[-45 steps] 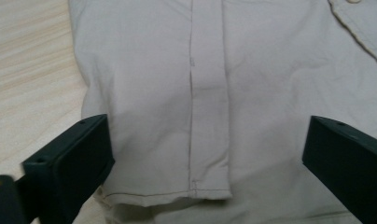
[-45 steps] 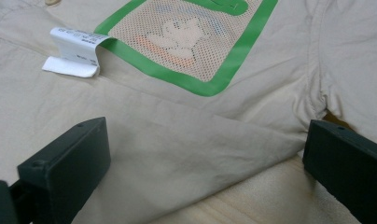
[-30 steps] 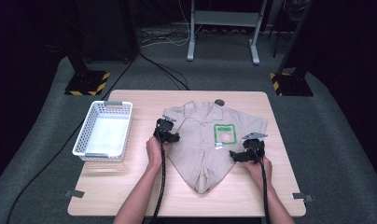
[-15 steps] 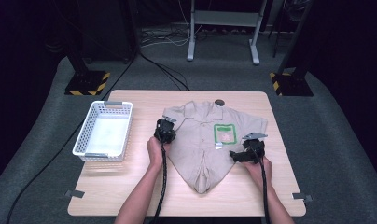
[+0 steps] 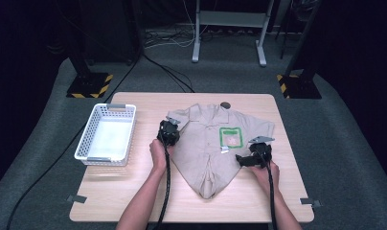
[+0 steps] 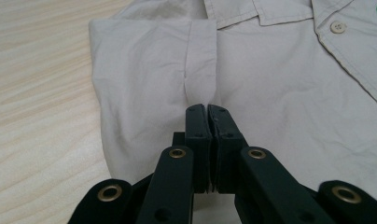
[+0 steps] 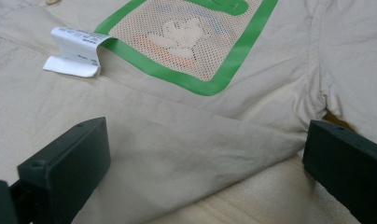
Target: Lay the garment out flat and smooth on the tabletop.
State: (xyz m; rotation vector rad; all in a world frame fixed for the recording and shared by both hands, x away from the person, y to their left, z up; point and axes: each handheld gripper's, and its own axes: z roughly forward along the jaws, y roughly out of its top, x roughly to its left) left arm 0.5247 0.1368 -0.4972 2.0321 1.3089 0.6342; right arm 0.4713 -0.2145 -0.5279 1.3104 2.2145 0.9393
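Left gripper (image 6: 208, 109): we had just closed it on the shirt (image 5: 206, 143) sleeve fold.
Right gripper (image 7: 205, 154): we held it open at the shirt's edge.

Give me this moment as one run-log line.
left gripper: shut on shirt sleeve fold | right gripper: open at shirt edge | basket: left of shirt
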